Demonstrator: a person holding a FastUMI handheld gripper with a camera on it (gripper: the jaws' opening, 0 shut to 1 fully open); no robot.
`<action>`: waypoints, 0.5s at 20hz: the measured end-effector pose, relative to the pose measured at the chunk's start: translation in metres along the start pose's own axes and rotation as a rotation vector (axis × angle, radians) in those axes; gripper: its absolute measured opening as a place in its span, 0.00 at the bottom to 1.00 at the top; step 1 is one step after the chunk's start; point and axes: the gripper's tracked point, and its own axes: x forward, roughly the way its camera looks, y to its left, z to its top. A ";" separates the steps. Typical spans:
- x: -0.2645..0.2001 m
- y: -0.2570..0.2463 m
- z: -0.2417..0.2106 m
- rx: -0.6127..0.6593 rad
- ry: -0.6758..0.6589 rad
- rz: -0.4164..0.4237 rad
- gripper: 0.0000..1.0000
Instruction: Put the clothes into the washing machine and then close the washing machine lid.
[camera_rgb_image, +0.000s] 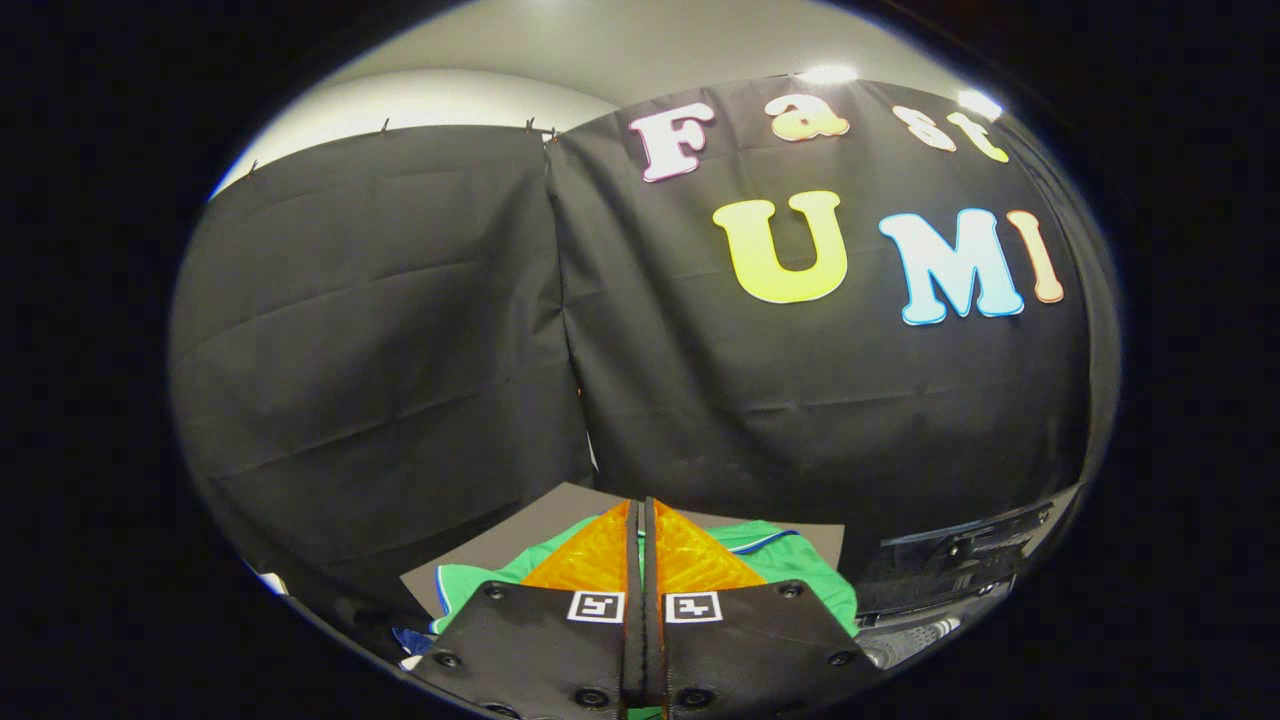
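Observation:
My gripper (641, 515) is shut, its two fingers pressed together with nothing between them. It is held above a green garment (800, 570) with blue and white trim, which lies on a grey surface (490, 550) below and beyond the fingers. The fingers hide the middle of the garment. To the right of the fingers is part of a dark machine (950, 565) with a grey ribbed part at its near edge.
The booth's black cloth wall (400, 330) rises close behind the grey surface and closes off the space ahead. A small blue and white piece of cloth (410, 645) shows low to the left of the fingers.

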 end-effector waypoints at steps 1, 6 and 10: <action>0.000 -0.003 -0.002 0.010 0.023 0.008 0.01; -0.001 -0.003 -0.042 -0.011 0.128 0.010 0.40; 0.009 0.007 -0.074 -0.044 0.215 -0.001 0.98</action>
